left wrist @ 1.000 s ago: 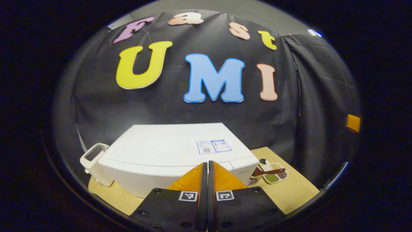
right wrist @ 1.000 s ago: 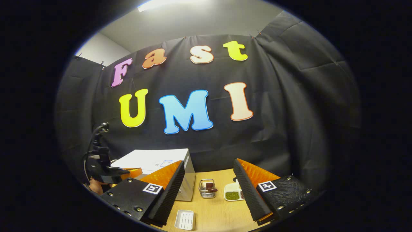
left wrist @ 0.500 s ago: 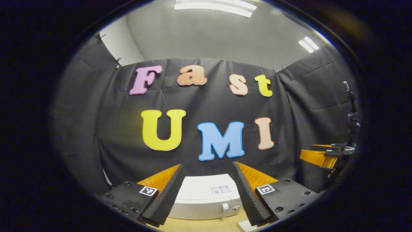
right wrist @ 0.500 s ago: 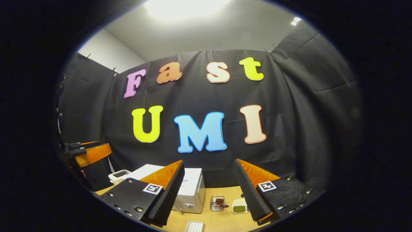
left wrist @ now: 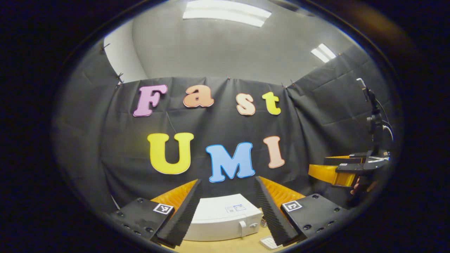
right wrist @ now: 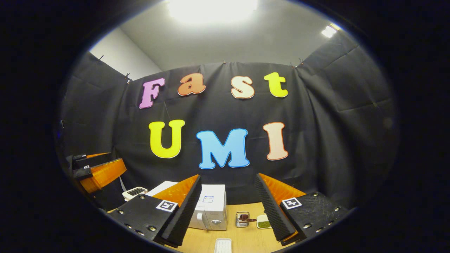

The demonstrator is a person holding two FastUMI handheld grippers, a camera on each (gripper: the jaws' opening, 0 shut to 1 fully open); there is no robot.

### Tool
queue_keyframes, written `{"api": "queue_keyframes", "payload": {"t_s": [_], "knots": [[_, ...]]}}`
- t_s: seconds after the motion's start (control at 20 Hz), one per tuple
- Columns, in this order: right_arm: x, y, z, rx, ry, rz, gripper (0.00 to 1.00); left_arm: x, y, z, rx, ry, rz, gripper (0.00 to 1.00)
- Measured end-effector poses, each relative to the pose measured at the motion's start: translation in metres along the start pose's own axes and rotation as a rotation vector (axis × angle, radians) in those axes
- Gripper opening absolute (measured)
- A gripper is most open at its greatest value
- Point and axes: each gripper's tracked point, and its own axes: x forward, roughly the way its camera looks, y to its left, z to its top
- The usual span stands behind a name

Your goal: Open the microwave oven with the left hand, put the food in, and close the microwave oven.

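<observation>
Left gripper view: left gripper [left wrist: 226,196] is wide open above the closed white microwave oven [left wrist: 225,218]; right gripper [right wrist: 227,196] also wide, holding nothing.

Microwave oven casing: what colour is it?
White. The microwave oven shows its casing best in the right gripper view, standing on the wooden table.

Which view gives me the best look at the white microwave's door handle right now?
The right gripper view: the white microwave oven sits between the right gripper fingers, its front, upright handle and knob facing the camera. The left gripper view shows the microwave from above, its handle small at the edge.
</observation>
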Motion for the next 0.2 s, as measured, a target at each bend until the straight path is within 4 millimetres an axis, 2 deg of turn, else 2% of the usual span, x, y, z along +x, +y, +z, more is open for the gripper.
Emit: {"api": "queue_keyframes", "payload": {"t_s": [0.1,0.2], "knots": [[-0.006,0.007,0.003,-0.005,0.006,-0.005,0.92,-0.009,0.006,0.003,-0.006,-0.008,-0.01,0.97],[-0.012,0.009,0.006,-0.013,0.007,-0.02,0.92,-0.015,0.008,0.002,-0.017,-0.012,-0.022,1.0]]}}
